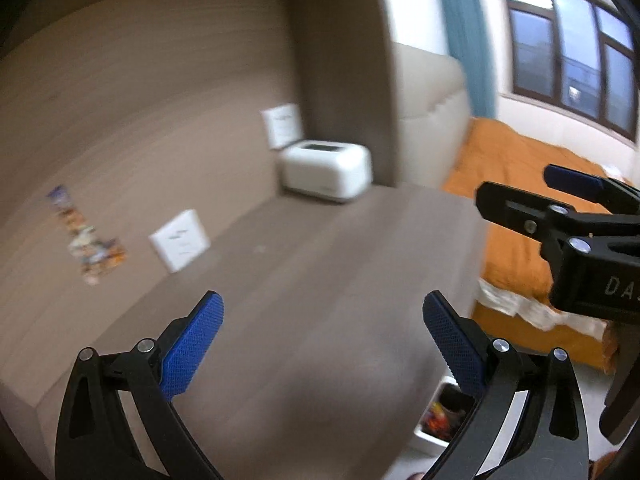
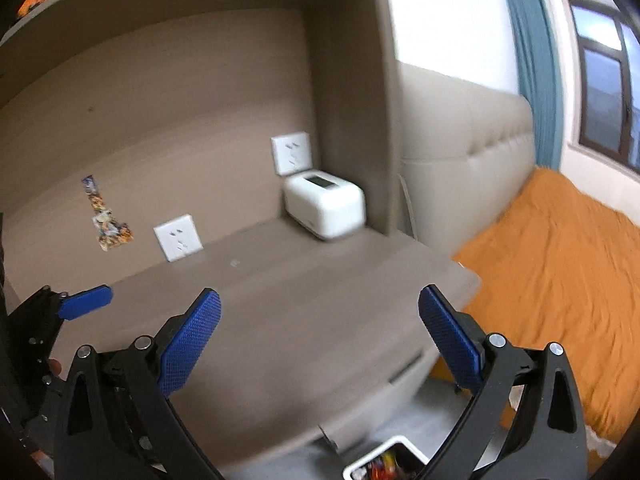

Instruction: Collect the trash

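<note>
My left gripper [image 1: 323, 306] is open and empty above the brown desk top [image 1: 312, 280]. My right gripper [image 2: 319, 304] is open and empty above the same desk [image 2: 304, 300]; it also shows at the right of the left wrist view [image 1: 560, 196]. A white bin [image 2: 384, 460] with colourful wrappers inside stands on the floor below the desk's front edge; it also shows in the left wrist view [image 1: 440, 420]. The left gripper's blue pad shows at the left of the right wrist view [image 2: 86, 302].
A white box-shaped appliance [image 2: 326, 204] sits in the desk's back right corner. Two white wall sockets [image 2: 178, 238] and a colourful sticker strip [image 2: 106, 220] are on the back panel. A bed with an orange cover [image 2: 560, 280] lies right of the desk.
</note>
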`<state>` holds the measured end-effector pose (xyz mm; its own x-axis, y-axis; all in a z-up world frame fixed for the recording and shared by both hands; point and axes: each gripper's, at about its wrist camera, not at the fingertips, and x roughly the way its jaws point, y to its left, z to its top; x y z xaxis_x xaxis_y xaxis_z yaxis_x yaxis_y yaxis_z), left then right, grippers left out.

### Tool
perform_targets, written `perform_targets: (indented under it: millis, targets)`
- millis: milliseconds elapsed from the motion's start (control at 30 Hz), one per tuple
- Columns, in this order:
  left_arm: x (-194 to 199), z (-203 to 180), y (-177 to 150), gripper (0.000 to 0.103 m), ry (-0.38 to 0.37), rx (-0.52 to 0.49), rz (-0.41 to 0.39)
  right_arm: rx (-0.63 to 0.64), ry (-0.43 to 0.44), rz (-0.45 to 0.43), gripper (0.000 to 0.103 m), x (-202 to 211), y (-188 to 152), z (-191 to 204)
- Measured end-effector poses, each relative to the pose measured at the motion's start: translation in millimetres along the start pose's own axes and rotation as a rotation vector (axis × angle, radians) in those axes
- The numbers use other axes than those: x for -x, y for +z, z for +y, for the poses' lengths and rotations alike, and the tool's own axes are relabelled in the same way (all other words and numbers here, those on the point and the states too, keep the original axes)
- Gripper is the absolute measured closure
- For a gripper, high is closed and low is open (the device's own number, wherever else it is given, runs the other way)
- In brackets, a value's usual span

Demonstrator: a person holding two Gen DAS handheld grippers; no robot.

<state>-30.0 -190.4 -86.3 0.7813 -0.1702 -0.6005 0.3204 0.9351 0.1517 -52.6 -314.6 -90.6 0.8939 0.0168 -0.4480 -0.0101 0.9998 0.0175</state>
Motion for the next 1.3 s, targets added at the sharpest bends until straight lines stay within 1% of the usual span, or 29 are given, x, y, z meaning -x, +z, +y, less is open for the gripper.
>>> perform_targets:
  millis: [100,167,200,333,467,833,1000,1300]
  targets:
    - [1.3,27.9,-1.0,0.005,0.003,0.065,0.017,0.072,0.027,-0.019,0.004,-1.0,8.8,26.9]
    - [-2.5,44.5,-0.9,0.005,0.030,0.096,0.006,0.103,0.033,-0.026,0.004,2.8,10.1,41.4]
    - [-0.5,49.9,-0.5,0.005,0.037,0.101,-0.001,0.126,0.035,-0.030,0.004,2.4,11.4,49.7]
    - [5.5,66.2,2.0,0.005,0.074,0.114,-0.032,0.146,0.043,-0.031,0.004,1.4,11.3,69.6]
    - [7.8,79.6,4.9,0.005,0.073,0.105,-0.048,0.146,0.033,-0.037,0.004,-4.0,13.9,84.0]
    - [0.9,96.0,10.7,0.005,0.064,0.116,-0.049,0.118,0.010,-0.024,0.004,-16.2,20.1,90.9]
    - [-1.3,96.4,13.0,0.005,0.087,0.105,-0.053,0.109,0.003,-0.020,0.004,-20.4,22.3,91.2]
    - [-5.7,97.9,16.2,0.005,0.070,0.107,-0.050,0.088,0.003,-0.008,0.004,-26.1,24.1,89.0]
